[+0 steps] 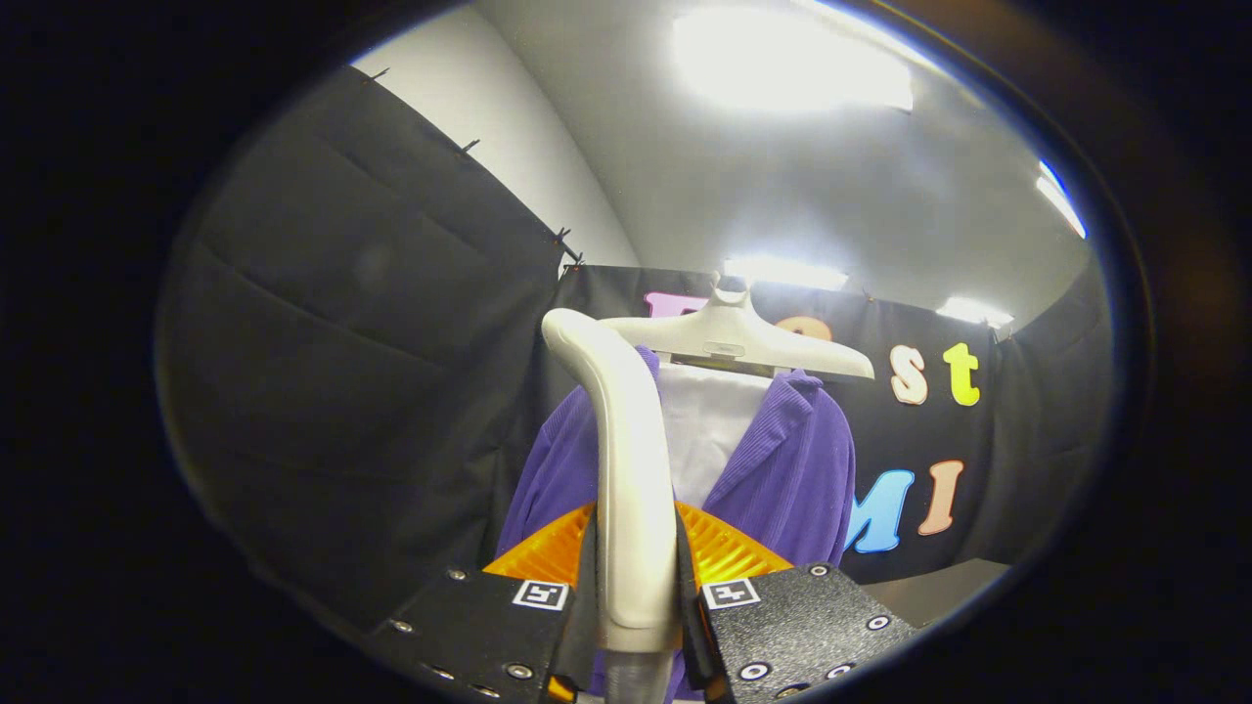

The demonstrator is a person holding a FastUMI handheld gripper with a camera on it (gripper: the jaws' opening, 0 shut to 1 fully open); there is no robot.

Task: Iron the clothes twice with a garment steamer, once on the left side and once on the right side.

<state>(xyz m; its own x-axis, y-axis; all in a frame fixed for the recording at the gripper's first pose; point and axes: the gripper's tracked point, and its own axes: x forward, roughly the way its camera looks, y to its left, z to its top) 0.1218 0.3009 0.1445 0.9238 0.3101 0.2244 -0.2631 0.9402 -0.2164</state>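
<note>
Gripper [636, 587], fingers clamped on steamer handle [626, 469]; purple jacket [782, 469] on hanger [743, 337] just beyond; advise slow, even passes, head flat to cloth.

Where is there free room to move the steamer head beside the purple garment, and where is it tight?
Gripper is shut on the steamer handle. Free room: between purple garment and black cloth wall, and past its other shoulder. Tight: under the hanger.

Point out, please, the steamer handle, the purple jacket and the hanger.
steamer handle [631, 489]: gripper view, mid-shaft, clamped between the fingers.
purple jacket [797, 469]: gripper view, front panel beyond the fingers.
hanger [729, 337]: gripper view, centre under the hook.
</note>
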